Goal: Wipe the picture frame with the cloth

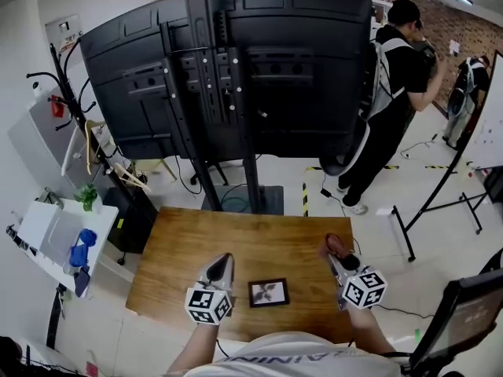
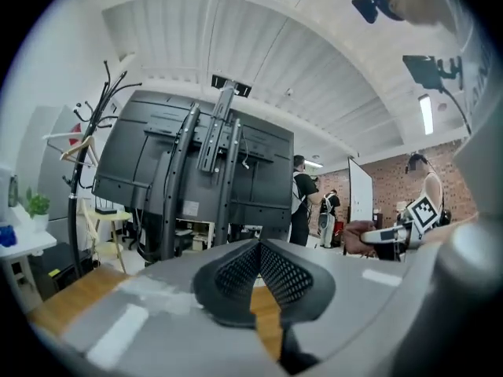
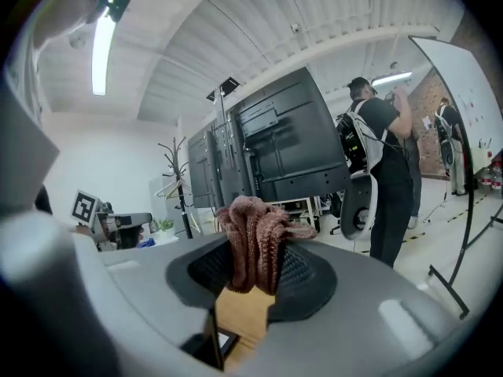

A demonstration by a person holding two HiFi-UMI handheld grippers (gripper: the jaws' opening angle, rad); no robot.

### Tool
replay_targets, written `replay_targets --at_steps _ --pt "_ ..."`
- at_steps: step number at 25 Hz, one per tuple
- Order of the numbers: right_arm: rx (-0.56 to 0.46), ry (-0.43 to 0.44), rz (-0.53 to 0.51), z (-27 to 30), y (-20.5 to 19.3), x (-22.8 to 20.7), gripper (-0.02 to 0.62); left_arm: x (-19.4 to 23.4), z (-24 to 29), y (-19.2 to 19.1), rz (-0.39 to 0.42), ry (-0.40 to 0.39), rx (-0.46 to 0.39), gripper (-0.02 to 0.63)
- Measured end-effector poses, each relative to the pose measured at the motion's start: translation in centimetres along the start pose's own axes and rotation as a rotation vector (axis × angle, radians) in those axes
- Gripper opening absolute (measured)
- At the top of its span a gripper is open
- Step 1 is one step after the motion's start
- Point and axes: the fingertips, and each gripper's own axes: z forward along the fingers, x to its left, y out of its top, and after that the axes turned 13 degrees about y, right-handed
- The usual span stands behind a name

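A small dark picture frame (image 1: 269, 292) lies flat on the wooden table (image 1: 259, 238), near its front edge, between my two grippers. My left gripper (image 1: 222, 264) hovers just left of the frame; in the left gripper view (image 2: 258, 246) its jaws meet at the tips with nothing between them. My right gripper (image 1: 336, 250) sits to the right of the frame, shut on a bunched reddish-brown cloth (image 3: 255, 238) that sticks up from its jaws (image 3: 253, 267). The cloth (image 1: 335, 244) shows as a dark red lump at the gripper's tip.
A large black screen on a wheeled stand (image 1: 236, 77) rises behind the table. A person (image 1: 393, 93) stands at the back right. A coat rack (image 1: 71, 108) and a white side table (image 1: 55, 234) stand at the left. A monitor (image 1: 464, 320) is at my right.
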Motion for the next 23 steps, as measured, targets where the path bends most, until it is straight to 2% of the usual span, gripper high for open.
replay_targets --at_steps 5,12,23 --pt "0.006 0.038 -0.018 0.5 0.2 1.5 0.123 -1.0 -0.7 -0.9 -0.011 -0.006 0.008 0.005" --pt "0.047 0.053 -0.015 0.1 -1.3 2.3 0.121 -4.9 -1.5 -1.5 -0.005 -0.099 0.016 0.005" --pt "0.04 0.047 -0.034 0.7 -0.8 2.7 0.121 -3.0 -0.9 -0.9 0.013 -0.063 -0.001 0.005"
